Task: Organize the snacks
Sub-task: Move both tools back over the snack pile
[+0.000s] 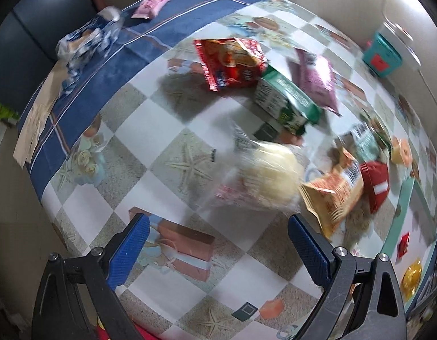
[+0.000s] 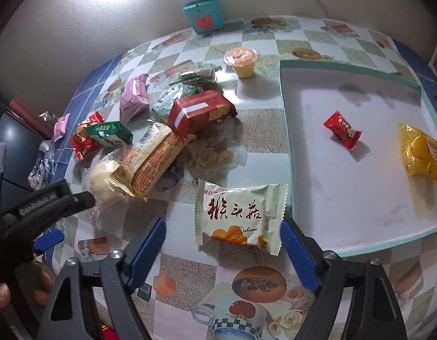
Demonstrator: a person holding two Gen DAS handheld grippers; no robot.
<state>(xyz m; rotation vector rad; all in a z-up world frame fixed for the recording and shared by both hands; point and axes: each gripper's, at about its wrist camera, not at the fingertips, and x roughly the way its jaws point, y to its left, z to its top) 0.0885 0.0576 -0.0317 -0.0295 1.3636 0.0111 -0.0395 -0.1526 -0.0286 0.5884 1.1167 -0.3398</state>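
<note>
On the checkered, picture-printed oilcloth surface (image 2: 255,90), a loose heap of snack packets lies left of a shallow white tray with a mint-green rim (image 2: 285,130). Right hand-held gripper (image 2: 222,249): its 2 blue-padded fingers (image 2: 146,250) stand apart on either side of a cream foil packet printed with red Chinese characters and golden biscuits (image 2: 238,215); neither pad touches it, and the packet lies flat on the surface just beside the tray's near left corner. Left hand-held gripper (image 1: 218,252): jaws wide apart with nothing between them, poised over bare surface just short of a blurred clear bag of pale yellow puffs (image 1: 263,175). Heap contents, right wrist view: an orange-and-cream long biscuit pack (image 2: 153,158), a dark red rectangular pack (image 2: 202,112), a green carton (image 2: 110,133), a pink pouch (image 2: 134,96) and a red foil bag (image 2: 83,141). Behind the heap an orange-lidded jelly cup (image 2: 242,62) stands upright. Inside the tray lie 1 small red wrapped candy (image 2: 343,130) and 1 yellow packet (image 2: 422,153), well apart. At the wall sits a teal box (image 2: 202,18).
</note>
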